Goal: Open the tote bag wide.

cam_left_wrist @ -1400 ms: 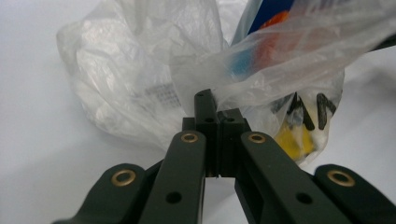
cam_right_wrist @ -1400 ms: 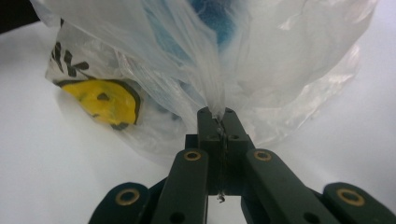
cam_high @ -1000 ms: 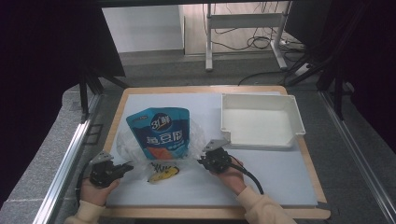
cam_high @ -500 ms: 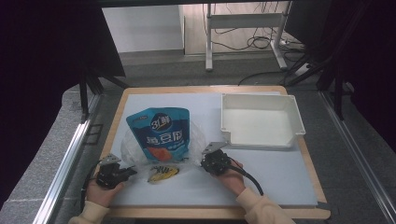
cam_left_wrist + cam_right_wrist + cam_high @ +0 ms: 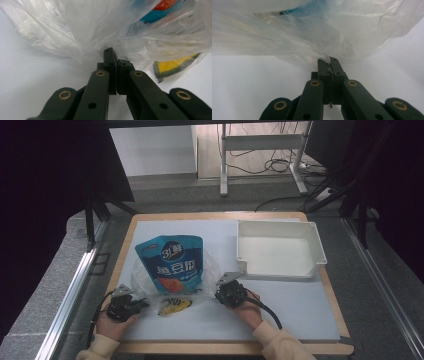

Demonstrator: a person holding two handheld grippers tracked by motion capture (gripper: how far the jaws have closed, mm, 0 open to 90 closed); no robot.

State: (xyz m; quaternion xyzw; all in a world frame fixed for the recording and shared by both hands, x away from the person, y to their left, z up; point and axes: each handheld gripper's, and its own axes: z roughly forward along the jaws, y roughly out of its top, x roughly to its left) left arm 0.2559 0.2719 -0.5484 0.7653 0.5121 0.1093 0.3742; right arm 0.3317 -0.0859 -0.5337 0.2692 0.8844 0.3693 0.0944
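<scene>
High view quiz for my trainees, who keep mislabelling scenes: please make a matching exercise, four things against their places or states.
Things:
1. blue snack pouch
2. white tray
3. left hand-held gripper
4. yellow packet

States:
A. empty, far right of mat
B. lying at the bag's near edge
C. shut on clear plastic bag
D. lying inside the bag

Pairs: 1-D, 2-A, 3-C, 4-B
</scene>
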